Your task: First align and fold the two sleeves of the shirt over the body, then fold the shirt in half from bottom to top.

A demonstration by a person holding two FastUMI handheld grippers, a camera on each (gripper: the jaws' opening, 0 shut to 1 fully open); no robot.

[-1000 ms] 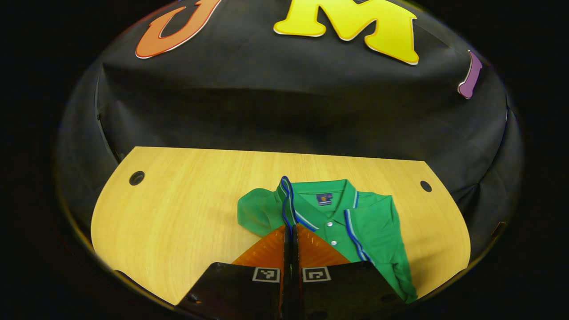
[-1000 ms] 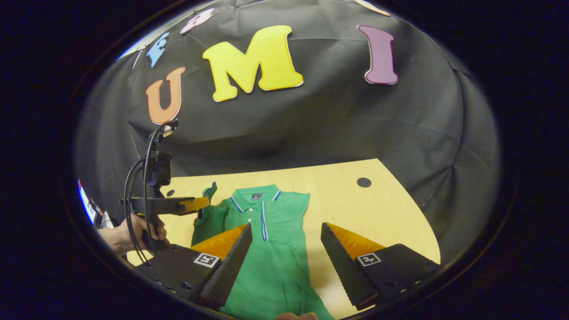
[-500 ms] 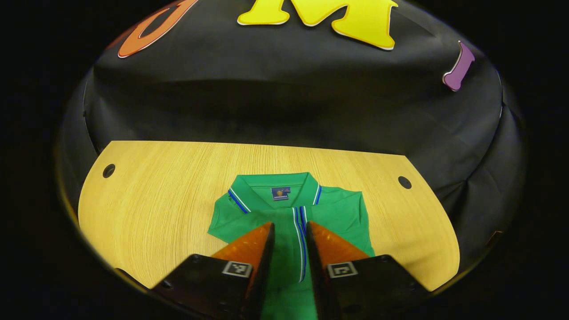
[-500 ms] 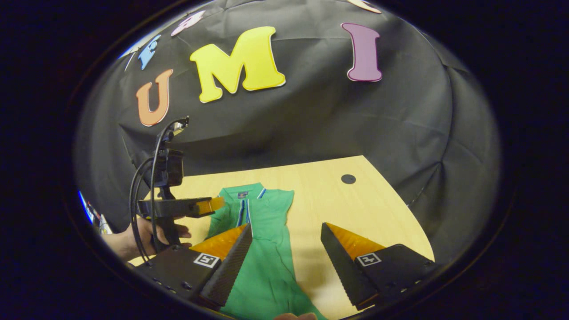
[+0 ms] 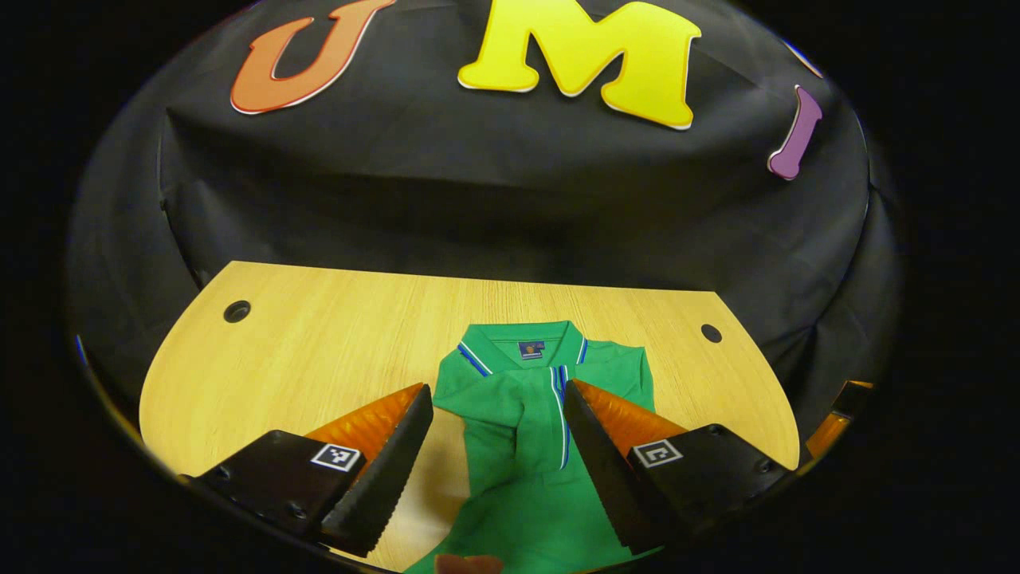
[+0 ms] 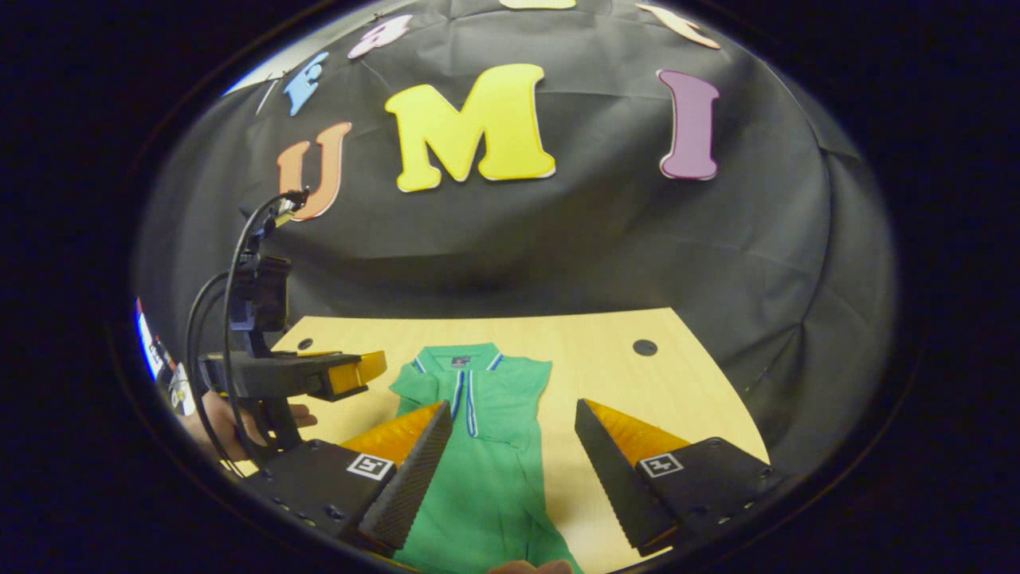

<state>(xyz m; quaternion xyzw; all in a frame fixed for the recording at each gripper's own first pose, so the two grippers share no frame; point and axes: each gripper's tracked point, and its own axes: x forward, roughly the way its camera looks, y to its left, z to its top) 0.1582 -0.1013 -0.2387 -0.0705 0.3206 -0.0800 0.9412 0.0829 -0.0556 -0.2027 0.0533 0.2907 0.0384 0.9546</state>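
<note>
A green polo shirt (image 5: 542,446) lies collar-away on the wooden table (image 5: 319,351). Both sleeves are folded over its body, and their blue-striped cuffs meet beside the button placket. My left gripper (image 5: 496,392) is open above the shirt's chest with nothing between its fingers. In the right gripper view the same shirt (image 6: 494,454) is a narrow strip, and my right gripper (image 6: 511,406) hangs open over its lower body, empty. To the shirt's left, the left gripper (image 6: 370,368) is held by a hand (image 6: 219,414).
Two round cable holes (image 5: 237,311) (image 5: 711,333) sit near the table's far corners. The black cloth wall rises right behind the table's far edge. Bare wood lies on both sides of the shirt. Cables loop up from the left gripper's camera mount (image 6: 259,295).
My left gripper carried the left sleeve over the body, let it go, opened wide and drew back. The right gripper stayed open and barely shifted.
</note>
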